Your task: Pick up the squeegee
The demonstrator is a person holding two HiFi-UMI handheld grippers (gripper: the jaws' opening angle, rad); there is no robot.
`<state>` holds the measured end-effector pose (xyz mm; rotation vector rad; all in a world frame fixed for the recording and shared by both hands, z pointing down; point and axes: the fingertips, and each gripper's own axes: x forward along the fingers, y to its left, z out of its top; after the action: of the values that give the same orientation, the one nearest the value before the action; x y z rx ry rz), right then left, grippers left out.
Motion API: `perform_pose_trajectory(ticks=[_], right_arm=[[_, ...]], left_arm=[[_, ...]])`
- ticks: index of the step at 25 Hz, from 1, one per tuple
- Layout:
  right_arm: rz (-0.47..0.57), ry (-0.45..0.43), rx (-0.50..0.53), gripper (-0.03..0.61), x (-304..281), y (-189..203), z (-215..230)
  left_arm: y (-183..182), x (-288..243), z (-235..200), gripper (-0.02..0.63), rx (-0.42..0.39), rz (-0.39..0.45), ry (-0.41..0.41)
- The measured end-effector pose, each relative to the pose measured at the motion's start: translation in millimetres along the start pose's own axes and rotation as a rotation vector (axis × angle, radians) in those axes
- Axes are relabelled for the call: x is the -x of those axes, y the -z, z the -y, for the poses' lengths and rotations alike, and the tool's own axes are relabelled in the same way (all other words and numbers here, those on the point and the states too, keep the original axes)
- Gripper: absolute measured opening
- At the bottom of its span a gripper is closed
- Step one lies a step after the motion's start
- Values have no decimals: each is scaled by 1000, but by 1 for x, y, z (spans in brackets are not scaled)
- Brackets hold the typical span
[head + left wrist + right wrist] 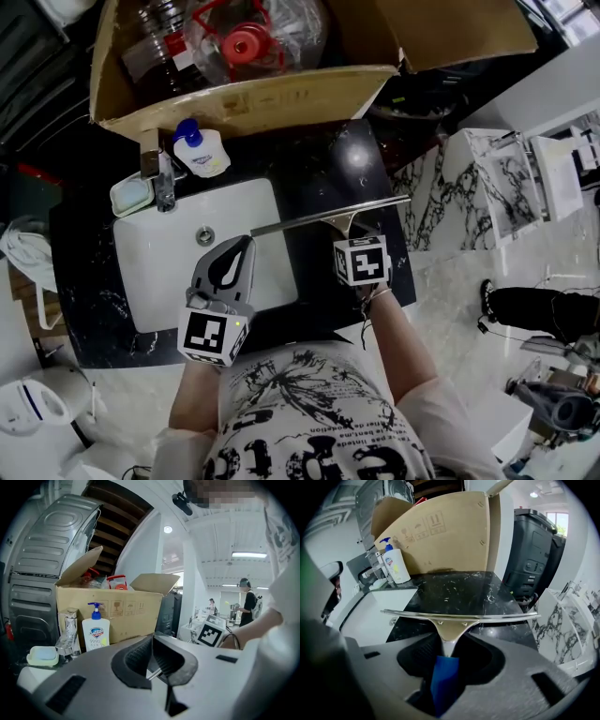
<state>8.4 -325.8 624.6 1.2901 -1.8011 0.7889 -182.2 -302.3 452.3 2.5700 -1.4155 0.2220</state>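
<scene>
The squeegee (319, 217) has a long metal blade and a blue handle. It lies across the black marble counter (349, 155), with its left end over the white sink (155, 267). My right gripper (354, 246) points steeply down at its handle. In the right gripper view the blue handle (443, 674) sits between the jaws of my right gripper (450, 651), which stand wide with a gap beside it. The blade (459, 617) runs crosswise just ahead. My left gripper (246, 246) hovers over the sink, shut and empty, its tip close to the blade's left end (154, 673).
An open cardboard box (244, 94) with bottles stands at the counter's back. In front of it are a soap pump bottle (200, 150), a chrome faucet (161, 180) and a soap dish (131, 195). A black bin (534, 550) stands beyond the counter's right end. A person (247, 603) stands far off.
</scene>
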Motion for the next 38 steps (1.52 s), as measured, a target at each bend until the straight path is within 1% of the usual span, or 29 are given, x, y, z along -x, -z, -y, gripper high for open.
perform_pose_trajectory(ticks=[8,12,19,23,26,32,35,38], right_arm=[[21,20,2,127,1,1,-4],[75,-3,3,124,10,-6,-8],[269,-26,-15,118,48,-43,-11],[400,-16,-17,118,79,-68,-12],[510,-7,-1,117,107,-87,-14],[757,-27,36,115,166,-122,-26],[844,-39,76,115,190,-131,-35],[907,-43,105,115,212,-134,-41]], left_arm=[[2,7,-13,12,1,-14,-41],[3,13,-14,12,0,-5,-52],[-9,25,-21,12,-8,26,-88],[-19,36,-25,12,-18,51,-120],[-29,44,-28,12,-24,70,-149],[-62,56,-33,12,-51,114,-205],[-71,61,-36,12,-78,146,-221],[-81,66,-36,12,-91,168,-233]])
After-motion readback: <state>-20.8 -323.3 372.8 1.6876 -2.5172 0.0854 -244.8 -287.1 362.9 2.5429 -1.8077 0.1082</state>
